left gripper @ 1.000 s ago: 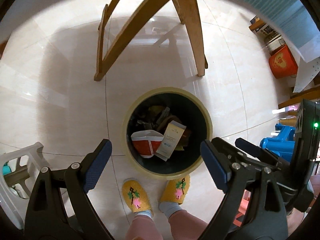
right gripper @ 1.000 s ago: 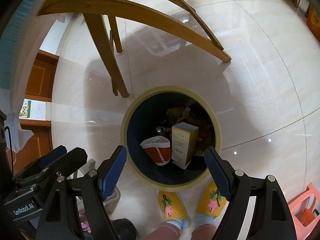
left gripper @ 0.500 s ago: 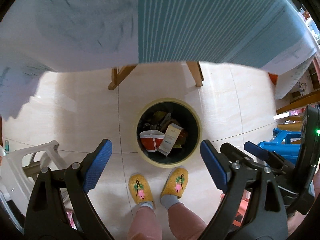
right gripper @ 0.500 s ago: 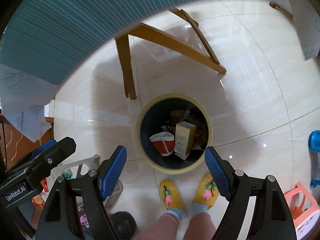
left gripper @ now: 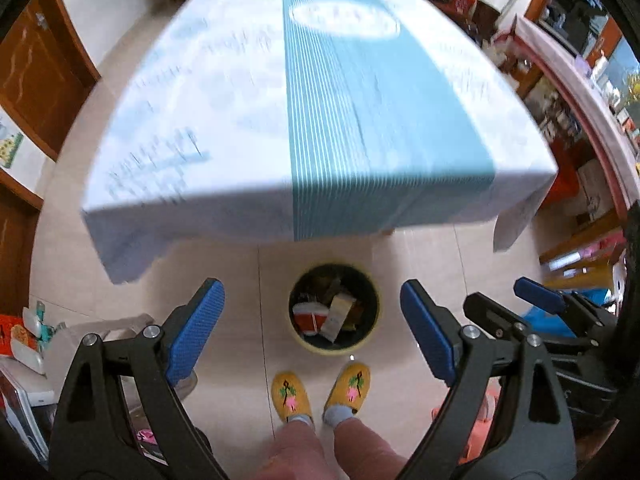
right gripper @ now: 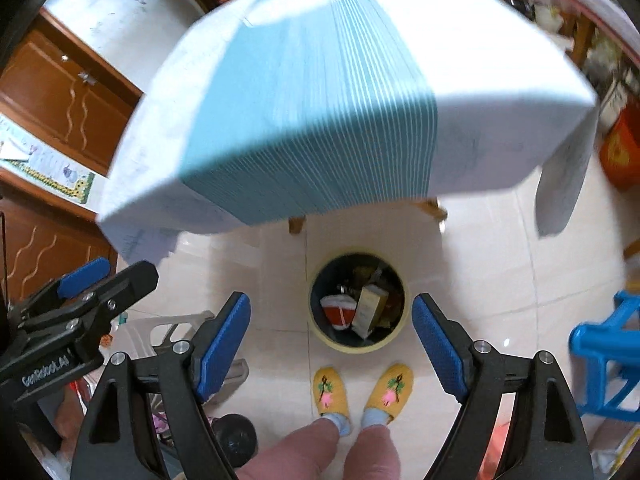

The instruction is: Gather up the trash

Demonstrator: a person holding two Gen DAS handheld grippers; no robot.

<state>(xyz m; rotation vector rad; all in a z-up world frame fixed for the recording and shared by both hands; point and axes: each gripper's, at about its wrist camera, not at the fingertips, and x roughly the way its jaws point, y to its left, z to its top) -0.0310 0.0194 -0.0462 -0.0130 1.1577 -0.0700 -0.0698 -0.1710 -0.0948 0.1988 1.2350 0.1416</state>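
A round yellow-rimmed trash bin (left gripper: 297, 339) (right gripper: 405, 322) stands on the tiled floor far below both grippers. Inside lie a red-and-white paper cup (left gripper: 310, 317) (right gripper: 340, 311), a beige carton (left gripper: 339, 312) (right gripper: 368, 306) and other dark scraps. My left gripper (left gripper: 312, 330) is open, nothing between its blue pads. My right gripper (right gripper: 331, 340) is open and empty too. Each gripper shows at the edge of the other's view: the right gripper (left gripper: 536, 304), the left gripper (right gripper: 86, 276). The table (left gripper: 312, 112) (right gripper: 340, 92) with a white and teal striped cloth fills the upper part of both views.
The person's yellow slippers (left gripper: 320, 392) (right gripper: 362, 390) stand just before the bin. A white plastic stool (right gripper: 168, 332) is at the left, a blue plastic stool (right gripper: 604, 356) at the right. Brown cabinets (right gripper: 60, 96) line the left wall. Wooden table legs (right gripper: 432, 206) stand behind the bin.
Both grippers have risen from just above the bin to above table height. The bin looks much smaller, and the tablecloth top has come into view. Both stay open.
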